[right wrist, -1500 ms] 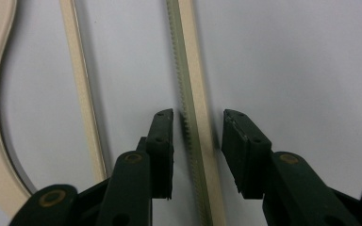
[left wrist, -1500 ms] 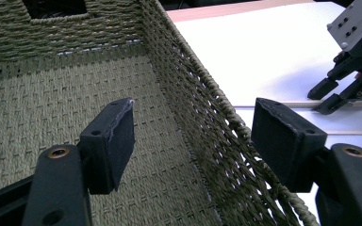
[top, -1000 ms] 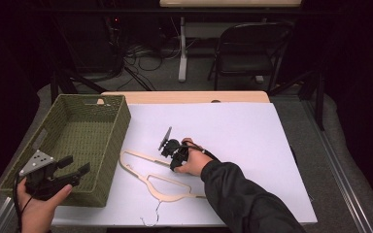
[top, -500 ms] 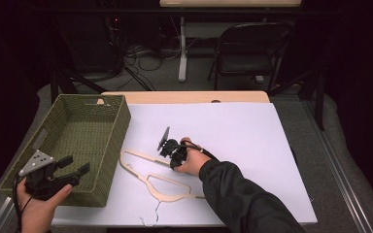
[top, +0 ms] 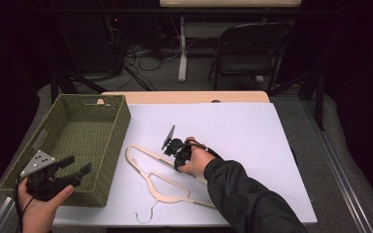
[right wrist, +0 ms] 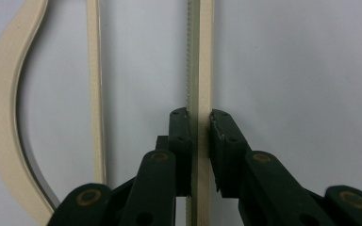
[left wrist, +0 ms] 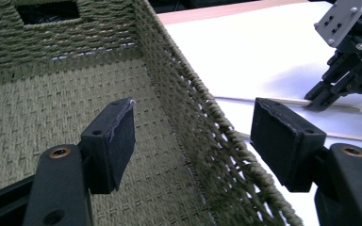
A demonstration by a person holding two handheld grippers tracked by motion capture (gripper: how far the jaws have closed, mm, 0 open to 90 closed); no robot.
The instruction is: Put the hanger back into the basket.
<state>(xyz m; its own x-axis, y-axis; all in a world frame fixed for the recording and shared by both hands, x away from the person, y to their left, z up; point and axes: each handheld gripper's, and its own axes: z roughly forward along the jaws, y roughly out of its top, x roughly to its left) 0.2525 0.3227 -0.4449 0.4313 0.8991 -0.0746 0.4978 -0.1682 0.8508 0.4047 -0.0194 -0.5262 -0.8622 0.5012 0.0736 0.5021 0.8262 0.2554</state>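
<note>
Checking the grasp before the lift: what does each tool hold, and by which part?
The right tool has just closed on the cream hanger, gripping its straight notched bar. The left tool holds nothing, jaws open astride the basket wall.

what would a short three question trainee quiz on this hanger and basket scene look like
1. True or false: the right tongs are shut on the hanger's straight bar.
2. What straddles the gap between the pads of the left tongs? A) the hanger hook B) the wall of the green woven basket C) a chair leg
3. Where does the hanger's wire hook lie on the white table cover: toward the near edge or the far edge?

Key:
1. True; the pads press on the bar from both sides.
2. B
3. Toward the near edge.
</note>
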